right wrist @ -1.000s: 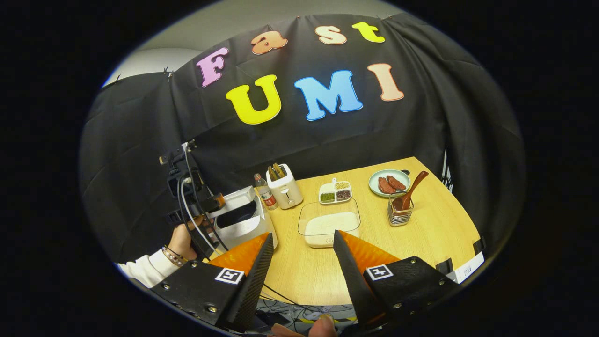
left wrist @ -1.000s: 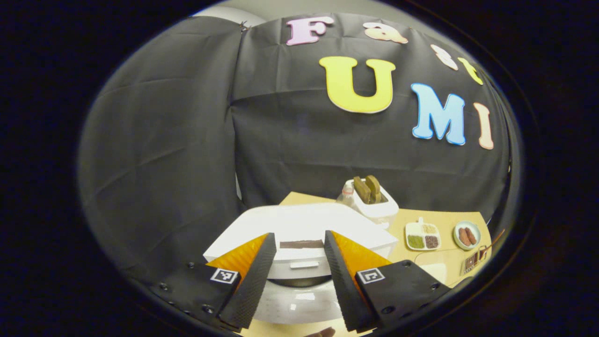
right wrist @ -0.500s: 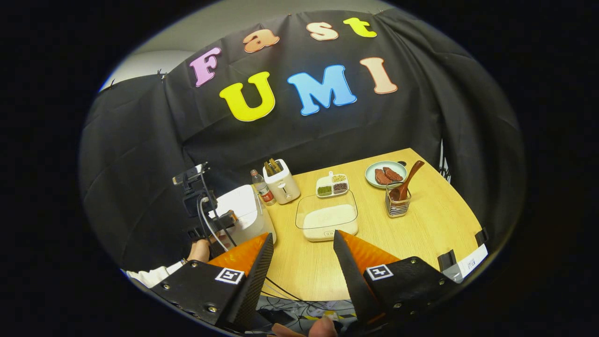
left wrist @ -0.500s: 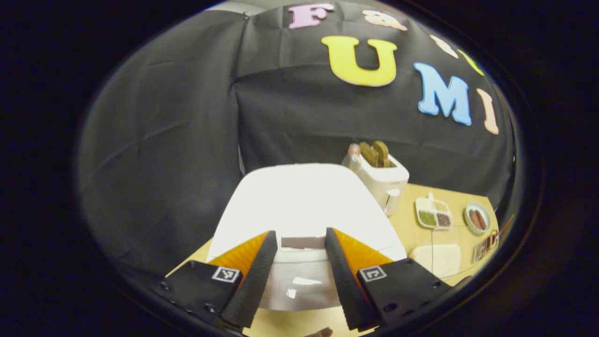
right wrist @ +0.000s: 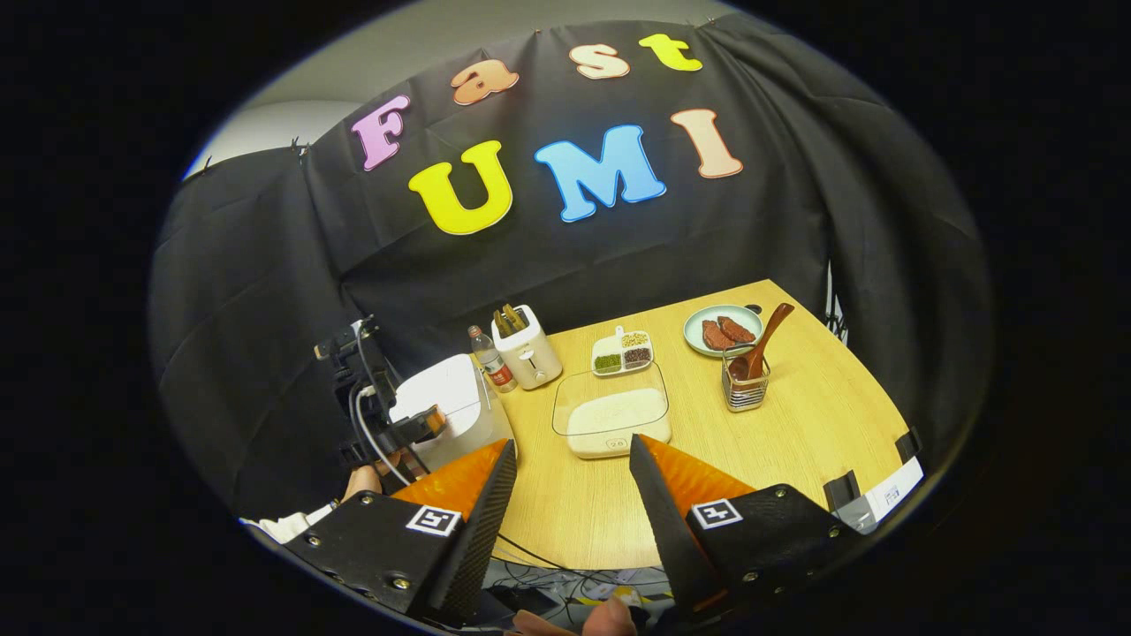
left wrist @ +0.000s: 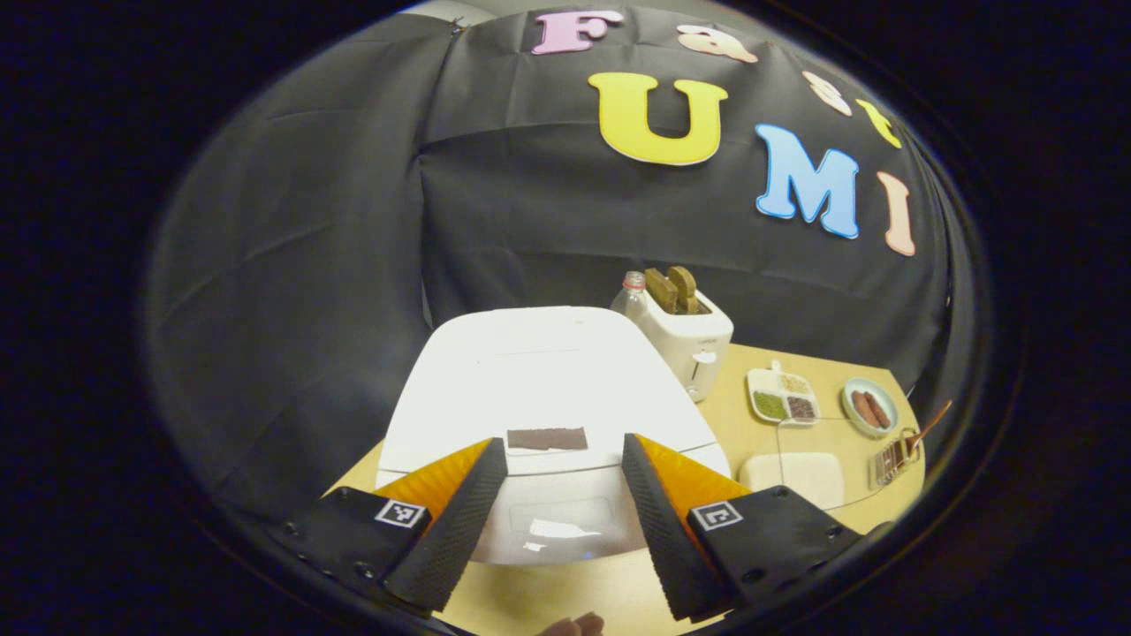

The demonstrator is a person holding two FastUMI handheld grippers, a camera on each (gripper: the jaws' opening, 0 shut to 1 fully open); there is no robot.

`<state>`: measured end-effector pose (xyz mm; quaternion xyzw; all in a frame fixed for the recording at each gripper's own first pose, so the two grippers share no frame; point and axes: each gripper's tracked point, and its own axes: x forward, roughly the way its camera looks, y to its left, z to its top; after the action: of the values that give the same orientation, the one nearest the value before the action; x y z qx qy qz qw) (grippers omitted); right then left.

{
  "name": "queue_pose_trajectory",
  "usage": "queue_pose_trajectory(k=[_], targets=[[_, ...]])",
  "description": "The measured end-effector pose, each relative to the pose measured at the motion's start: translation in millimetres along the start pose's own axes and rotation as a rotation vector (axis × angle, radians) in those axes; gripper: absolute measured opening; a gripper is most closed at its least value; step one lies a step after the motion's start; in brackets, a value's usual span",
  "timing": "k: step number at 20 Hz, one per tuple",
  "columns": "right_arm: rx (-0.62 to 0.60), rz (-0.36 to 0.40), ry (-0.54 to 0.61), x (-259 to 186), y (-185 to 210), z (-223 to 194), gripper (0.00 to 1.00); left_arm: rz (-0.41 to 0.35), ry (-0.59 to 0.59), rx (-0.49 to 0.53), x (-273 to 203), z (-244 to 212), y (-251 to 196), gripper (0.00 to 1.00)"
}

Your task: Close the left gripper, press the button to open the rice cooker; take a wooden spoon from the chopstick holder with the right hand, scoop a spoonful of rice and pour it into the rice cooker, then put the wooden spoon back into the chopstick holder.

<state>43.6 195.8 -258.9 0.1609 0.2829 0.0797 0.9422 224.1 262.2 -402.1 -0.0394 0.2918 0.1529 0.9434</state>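
Wooden spoon: light, stiff, smooth; you take its upright handle. Both grippers' fingers spread wide, empty.

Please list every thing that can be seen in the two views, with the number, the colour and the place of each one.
rice cooker: 1, white, lid down, left end of the table.
bottle: 1, clear, between cooker and toaster.
toaster: 1, white, two brown slices in it, at the back.
divided dish: 1, white, green, pale and dark grains, behind the rice container.
rice container: 1, clear, white rice, table middle.
plate: 1, pale green, two brown pieces, back right.
chopstick holder: 1, metal, before the plate.
wooden spoon: 1, brown, leaning in the holder.
table: 1, light wood.
left gripper: open, facing the cooker.
right gripper: open, above the near table edge.
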Motion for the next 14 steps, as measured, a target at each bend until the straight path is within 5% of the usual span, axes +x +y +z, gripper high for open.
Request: queue_pose_trajectory(k=[1,2,4,14], targets=[[-0.006,0.002,-0.006,-1,-1,2,0.80,0.013,-0.027,0.027,-8,5,5,1.00],[-0.015,0.004,-0.012,-1,-3,6,0.80,0.013,-0.059,0.051,-18,14,4,0.90],[-0.038,0.007,-0.037,-1,-11,14,0.80,-0.009,-0.104,0.064,-51,30,-6,0.99],[-0.108,0.028,-0.188,-38,-86,91,0.80,-0.181,-0.269,-0.037,-268,57,-91,0.91]])
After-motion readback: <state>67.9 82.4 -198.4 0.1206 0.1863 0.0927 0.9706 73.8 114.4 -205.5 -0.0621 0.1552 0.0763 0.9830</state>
